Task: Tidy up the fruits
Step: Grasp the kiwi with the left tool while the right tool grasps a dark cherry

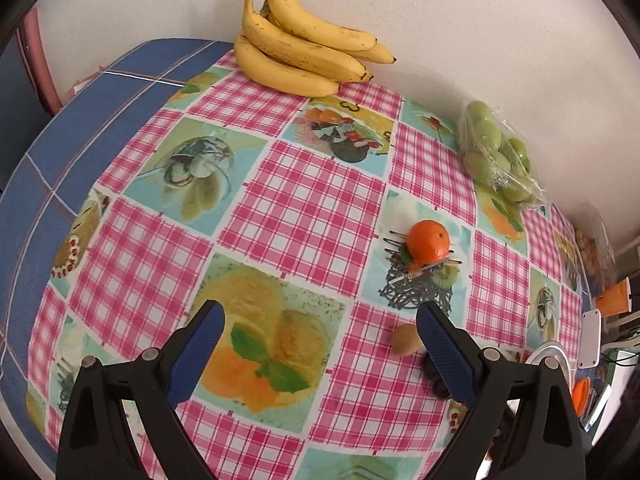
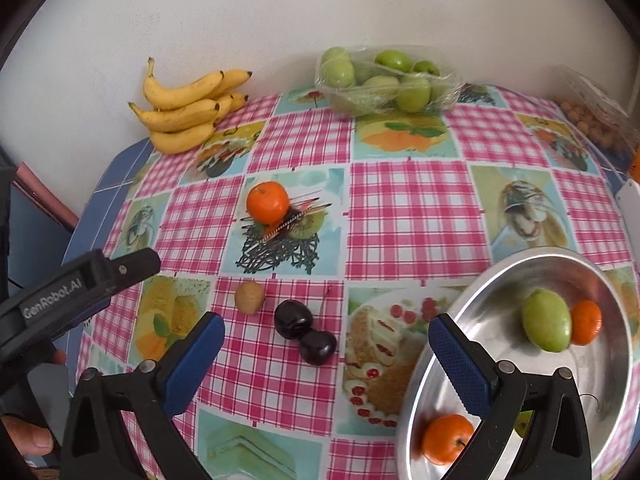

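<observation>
A tangerine (image 2: 267,201) lies on the checked tablecloth, also in the left wrist view (image 1: 429,241). A brown kiwi (image 2: 249,297) and two dark plums (image 2: 304,331) lie nearer. The kiwi (image 1: 405,339) sits by my left gripper's right finger. A metal bowl (image 2: 476,328) at the right holds a green fruit (image 2: 546,319) and two tangerines (image 2: 585,322). My left gripper (image 1: 320,352) is open and empty above the cloth. My right gripper (image 2: 326,364) is open and empty, its right finger over the bowl's rim.
A banana bunch (image 1: 304,48) lies by the wall at the back. A clear bag of green fruits (image 2: 384,80) lies at the back. A bag of small orange-brown fruits (image 2: 592,120) is at the far right. The left gripper's body (image 2: 76,292) shows at the left.
</observation>
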`<action>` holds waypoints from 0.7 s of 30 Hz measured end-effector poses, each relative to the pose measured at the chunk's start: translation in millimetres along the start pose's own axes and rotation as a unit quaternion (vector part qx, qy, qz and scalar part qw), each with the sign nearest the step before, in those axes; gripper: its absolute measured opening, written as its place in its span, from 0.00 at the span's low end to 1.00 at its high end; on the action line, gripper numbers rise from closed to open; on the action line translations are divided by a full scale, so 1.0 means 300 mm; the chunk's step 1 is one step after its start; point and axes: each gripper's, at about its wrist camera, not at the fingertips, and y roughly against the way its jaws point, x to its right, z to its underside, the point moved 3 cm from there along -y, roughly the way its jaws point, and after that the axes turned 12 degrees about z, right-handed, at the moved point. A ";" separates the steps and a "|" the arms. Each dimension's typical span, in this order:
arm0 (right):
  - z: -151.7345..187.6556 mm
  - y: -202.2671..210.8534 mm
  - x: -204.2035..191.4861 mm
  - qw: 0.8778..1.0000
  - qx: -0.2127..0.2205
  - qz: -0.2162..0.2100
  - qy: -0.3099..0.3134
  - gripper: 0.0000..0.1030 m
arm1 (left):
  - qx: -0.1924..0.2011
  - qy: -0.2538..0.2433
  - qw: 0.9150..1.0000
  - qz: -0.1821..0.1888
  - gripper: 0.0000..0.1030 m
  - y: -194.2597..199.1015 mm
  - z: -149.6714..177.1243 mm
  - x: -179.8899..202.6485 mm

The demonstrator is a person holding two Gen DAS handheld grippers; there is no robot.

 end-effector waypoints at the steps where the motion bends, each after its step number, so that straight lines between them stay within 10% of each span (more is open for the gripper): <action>1: -0.003 -0.013 -0.005 1.000 -0.004 -0.002 0.000 1.00 | -0.004 -0.002 1.000 0.000 0.94 -0.008 -0.002 0.002; 11: -0.011 -0.114 -0.082 0.999 -0.039 -0.010 0.030 0.77 | -0.076 0.018 0.996 0.037 0.91 -0.130 0.019 0.019; 21: -0.014 -0.163 -0.097 0.998 -0.052 -0.001 0.043 0.48 | -0.124 0.005 0.989 0.080 0.59 -0.222 0.034 0.079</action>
